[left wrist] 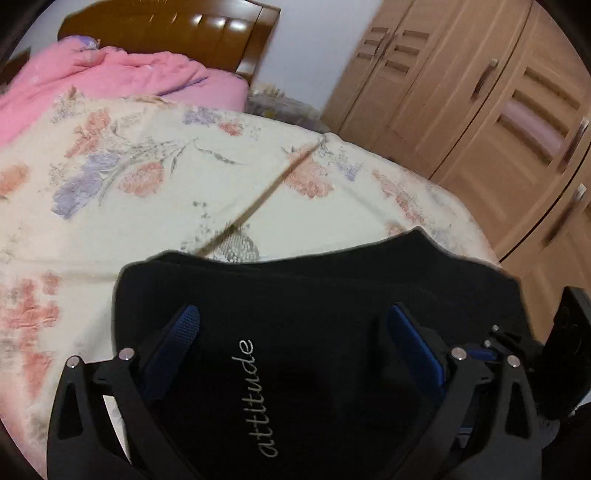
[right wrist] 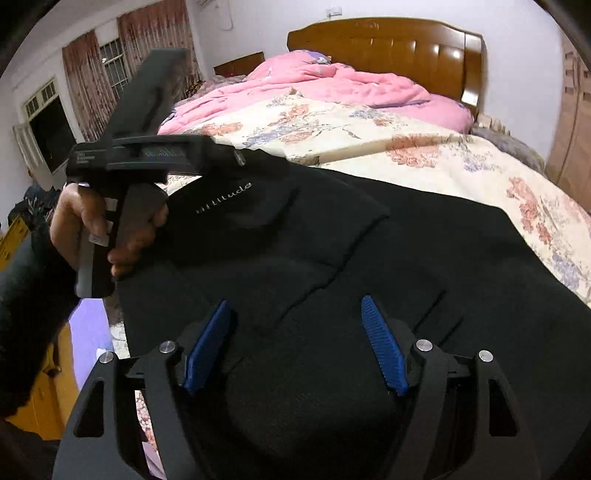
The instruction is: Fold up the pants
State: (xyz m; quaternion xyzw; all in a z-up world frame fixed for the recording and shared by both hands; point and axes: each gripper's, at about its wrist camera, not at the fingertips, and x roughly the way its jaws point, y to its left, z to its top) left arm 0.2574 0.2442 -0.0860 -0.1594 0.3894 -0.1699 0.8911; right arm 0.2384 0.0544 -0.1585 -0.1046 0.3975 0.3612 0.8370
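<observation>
A bedroom: a wooden wardrobe (left wrist: 480,110) beside the bed (right wrist: 424,155) with its floral cotton cover. The black knit pants (right wrist: 332,229), soft and partly folded, lie directly beneath both pairs of fingers, running away toward the headboard. Left gripper (left wrist: 291,343) and right gripper (right wrist: 295,339) both stand apart, empty.

A wide bed with a cream floral bedspread (right wrist: 424,155) fills the room, a rumpled pink quilt (right wrist: 332,85) heaped before its glossy brown wooden headboard (right wrist: 388,48). Pale walls (right wrist: 258,22) stand behind. Light-brown louvred wardrobe doors (left wrist: 480,110) line one side (handles dark); reddish patterned curtains (right wrist: 88,74) flank a barred window (right wrist: 110,55) opposite.
</observation>
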